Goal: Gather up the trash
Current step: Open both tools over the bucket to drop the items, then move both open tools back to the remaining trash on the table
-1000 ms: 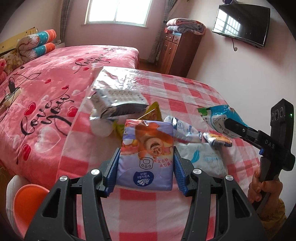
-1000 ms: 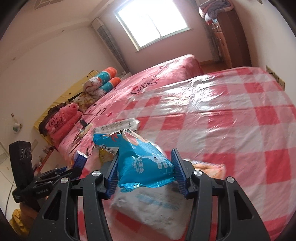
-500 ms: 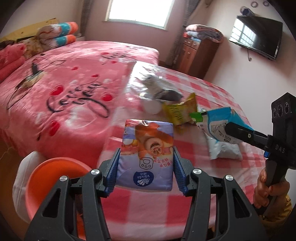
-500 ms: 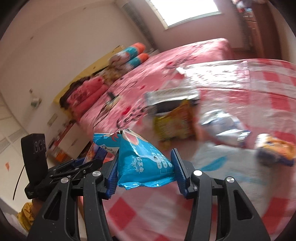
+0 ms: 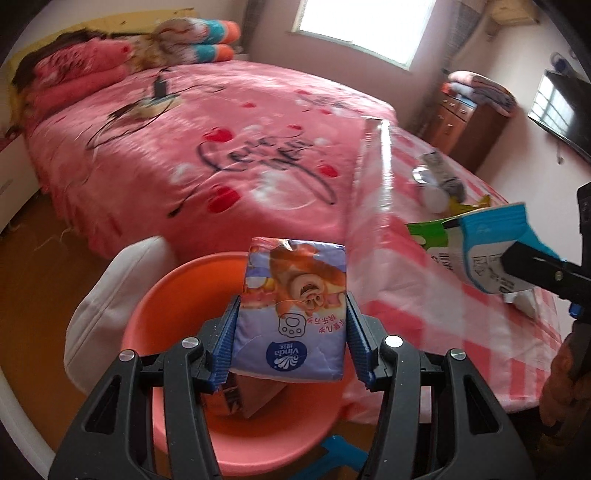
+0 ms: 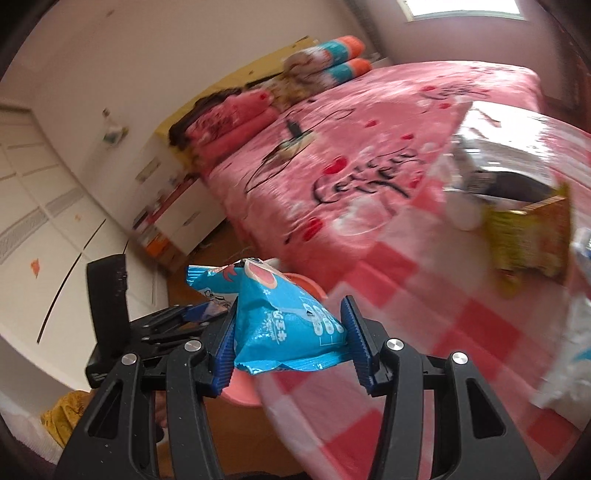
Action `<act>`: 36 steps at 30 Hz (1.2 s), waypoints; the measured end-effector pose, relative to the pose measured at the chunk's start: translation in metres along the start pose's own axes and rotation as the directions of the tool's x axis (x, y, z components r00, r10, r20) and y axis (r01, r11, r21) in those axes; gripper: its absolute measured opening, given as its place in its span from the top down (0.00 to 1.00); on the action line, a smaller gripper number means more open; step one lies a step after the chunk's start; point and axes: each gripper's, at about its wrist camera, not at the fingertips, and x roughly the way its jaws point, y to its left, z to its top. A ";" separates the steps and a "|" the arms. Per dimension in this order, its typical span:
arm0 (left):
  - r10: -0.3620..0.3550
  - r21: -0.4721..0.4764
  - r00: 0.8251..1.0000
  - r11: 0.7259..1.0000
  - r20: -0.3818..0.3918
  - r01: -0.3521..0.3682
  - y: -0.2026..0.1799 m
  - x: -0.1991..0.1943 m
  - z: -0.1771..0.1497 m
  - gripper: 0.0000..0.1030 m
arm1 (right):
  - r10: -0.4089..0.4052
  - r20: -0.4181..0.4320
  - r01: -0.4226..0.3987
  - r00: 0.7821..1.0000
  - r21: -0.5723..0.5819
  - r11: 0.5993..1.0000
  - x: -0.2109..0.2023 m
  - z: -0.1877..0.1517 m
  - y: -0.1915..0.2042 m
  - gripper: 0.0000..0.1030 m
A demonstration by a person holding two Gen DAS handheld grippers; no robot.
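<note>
Hovering over the orange basin (image 5: 173, 295), the left tool (image 5: 291, 347) clamps a tissue pack (image 5: 295, 314), while the right tool (image 6: 290, 336), clenching a blue wrapper (image 6: 284, 325) beside the bed (image 6: 369, 155), risks dropping it short.

**A lived-in bedroom at home**

A large bed (image 5: 229, 155) with a pink cover printed with hearts and script fills the room. At its head lie folded pink quilts (image 5: 70, 74) and rolled orange-and-teal bolsters (image 5: 207, 40). Beyond the bed a bright window (image 5: 364, 29) sits in a pale pink wall. Right of the bed stands a brown wooden cabinet (image 5: 469, 127) topped with folded blankets (image 5: 480, 86), with a wall-mounted television (image 5: 561, 109) further right. Left of the bed, white wardrobe doors (image 6: 40, 229) line the wall above a wood-coloured floor (image 5: 40, 273).
</note>
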 end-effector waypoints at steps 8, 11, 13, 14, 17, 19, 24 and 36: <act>0.062 -0.063 0.997 0.996 -0.047 -0.065 0.034 0.018 -0.017 0.45 | 0.058 -0.103 -0.063 0.993 -0.046 0.997 0.052 0.006 0.034 0.41; 0.131 -0.069 0.989 0.988 -0.068 -0.136 0.044 0.024 -0.022 0.31 | 0.054 -0.098 -0.060 0.994 -0.051 0.997 0.059 0.007 0.038 0.27; 0.145 -0.083 0.987 0.985 -0.063 -0.150 0.049 0.023 -0.024 0.27 | 0.042 -0.085 -0.047 0.995 -0.055 0.997 0.056 0.007 0.039 0.21; 0.146 -0.085 0.987 0.985 -0.063 -0.151 0.050 0.022 -0.025 0.26 | 0.031 -0.074 -0.035 0.997 -0.056 0.998 0.052 0.006 0.038 0.19; 0.160 -0.089 0.985 0.982 -0.063 -0.165 0.053 0.022 -0.024 0.25 | -0.011 -0.038 0.009 0.999 -0.057 0.998 0.042 0.006 0.033 0.16; 0.155 -0.088 0.986 0.983 -0.059 -0.160 0.051 0.022 -0.023 0.24 | -0.047 -0.008 0.046 0.999 -0.057 0.997 0.033 0.005 0.030 0.15; 0.131 -0.061 0.991 0.989 -0.040 -0.133 0.036 0.018 -0.019 0.24 | -0.136 0.062 0.140 0.989 -0.061 0.988 0.012 0.001 0.018 0.14; 0.036 0.069 0.998 0.997 0.046 -0.039 -0.030 0.000 0.001 0.24 | -0.239 0.180 0.245 0.954 -0.010 0.969 -0.033 -0.014 -0.010 0.09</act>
